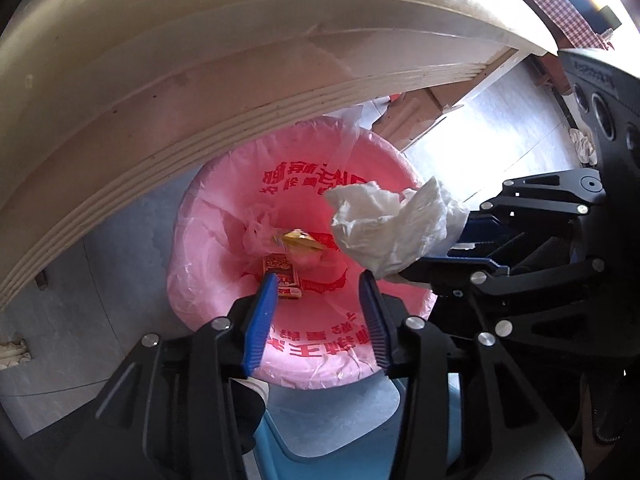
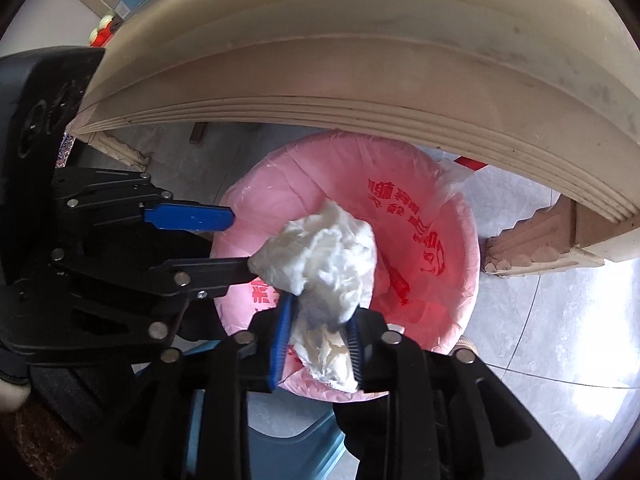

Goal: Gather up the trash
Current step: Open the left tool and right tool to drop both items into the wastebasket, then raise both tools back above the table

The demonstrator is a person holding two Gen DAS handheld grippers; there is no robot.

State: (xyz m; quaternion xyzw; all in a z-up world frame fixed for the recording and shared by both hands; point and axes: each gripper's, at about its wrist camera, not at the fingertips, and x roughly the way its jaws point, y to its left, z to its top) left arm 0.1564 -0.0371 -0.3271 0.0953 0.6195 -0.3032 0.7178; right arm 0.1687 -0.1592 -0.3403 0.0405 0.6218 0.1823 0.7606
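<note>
The crumpled white tissue (image 2: 320, 264) hangs over the mouth of the pink-lined bin (image 2: 460, 216), light, soft and springy. The right gripper (image 2: 318, 344) seems to pinch its lower end loosely between barely parted fingers; the left gripper (image 1: 320, 300) gapes empty above the bin

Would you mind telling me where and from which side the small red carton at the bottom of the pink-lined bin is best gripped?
Judging by its pose, grip the small red carton across its two long side edges, coming straight down through the pink-lined bin mouth. It lies flat on the bottom with its long side edges exposed, while the yellow wrapper crowds its far end.
</note>
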